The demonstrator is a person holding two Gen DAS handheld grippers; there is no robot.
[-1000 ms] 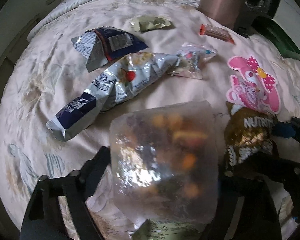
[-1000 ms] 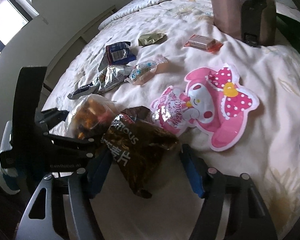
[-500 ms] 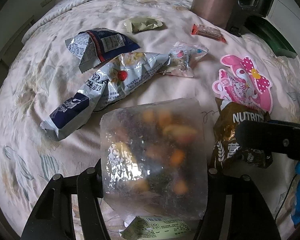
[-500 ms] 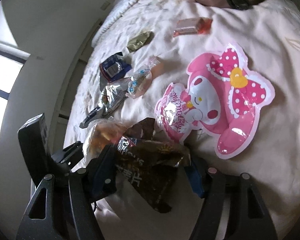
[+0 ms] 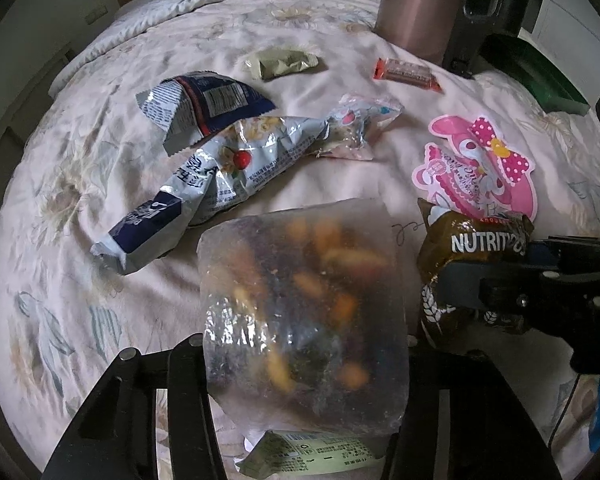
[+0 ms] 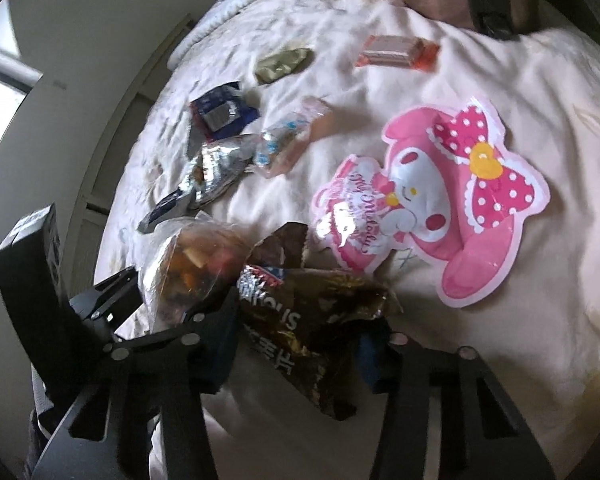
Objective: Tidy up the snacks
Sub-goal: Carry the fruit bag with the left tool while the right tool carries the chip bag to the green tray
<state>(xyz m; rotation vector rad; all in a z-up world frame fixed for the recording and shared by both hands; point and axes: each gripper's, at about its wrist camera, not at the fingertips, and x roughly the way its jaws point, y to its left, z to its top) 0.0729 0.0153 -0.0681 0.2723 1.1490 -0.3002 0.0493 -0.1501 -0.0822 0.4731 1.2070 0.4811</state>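
1. Gripping is the step you are in: both claws are closing on a snack at once, low over the bed (image 5: pixel 340 64).
2. Your left claw (image 5: pixel 304 344) has the clear bag of mixed snacks (image 5: pixel 300 300) between its fingers. The bag's sides already meet the fingers on both sides, so I judge it held, though the jaws are still narrowing.
3. Your right claw (image 6: pixel 296 344) is closing on the brown foil packet (image 6: pixel 308 320). The foil looks crumpled between the blue pads, so I judge this one pinched too.
4. The two bags sit just beside each other at the near edge of the bed, the brown packet touching the pink character pouch (image 6: pixel 420 196).
5. Not yet gathered, farther off: the long silver bag (image 5: pixel 220 176), the dark blue packet (image 5: pixel 208 108), the small clear candy bag (image 5: pixel 360 128), the olive sachet (image 5: pixel 284 64) and the orange-ended bar (image 5: pixel 406 74).
6. Next, let both grips settle before you lift; soft bags slip and sag.
7. Raise the brown packet clear of the pink pouch so you do not drag it.
8. No bin or tray is in view, so I cannot tell where the snacks should go.
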